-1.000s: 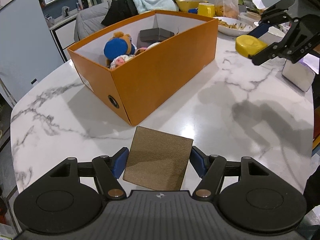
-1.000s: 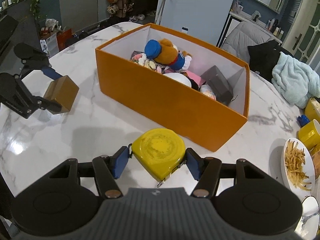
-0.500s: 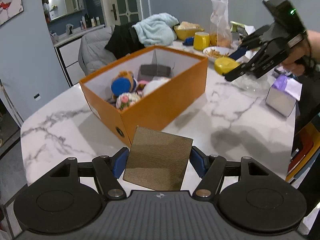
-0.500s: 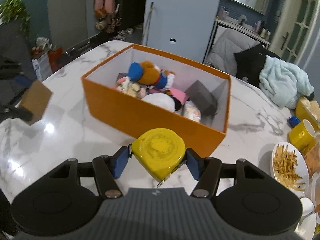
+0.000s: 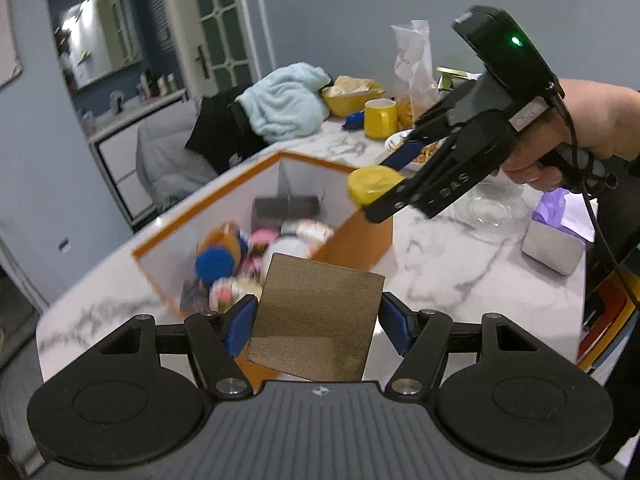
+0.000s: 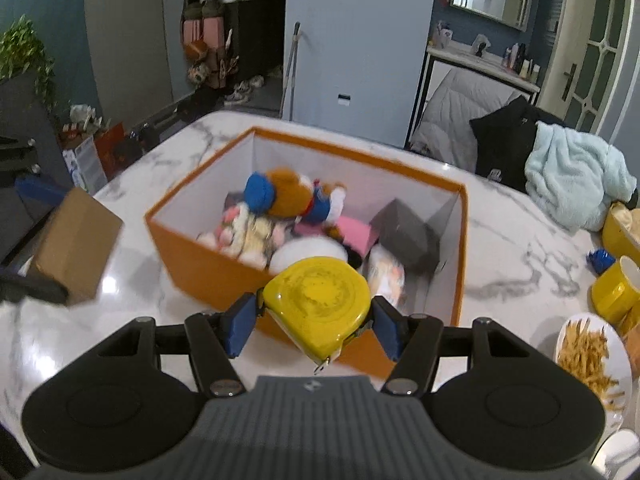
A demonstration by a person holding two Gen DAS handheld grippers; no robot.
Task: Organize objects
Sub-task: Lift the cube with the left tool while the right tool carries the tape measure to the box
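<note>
The left gripper (image 5: 316,320) is clamped on a brown cardboard box (image 5: 316,320), held above the near corner of the orange box (image 6: 436,179). The right gripper (image 6: 314,318), lettered "DAS" on one finger in the left view, pinches a yellow tape measure (image 6: 318,304) over the orange box's rim, plush toys (image 6: 280,196) just ahead.

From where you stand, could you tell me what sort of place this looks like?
Most likely a lived-in home, at a dining table: a marble table with a plate of fries and yellow mug, clothes piled on a chair, and a mirror behind.
</note>
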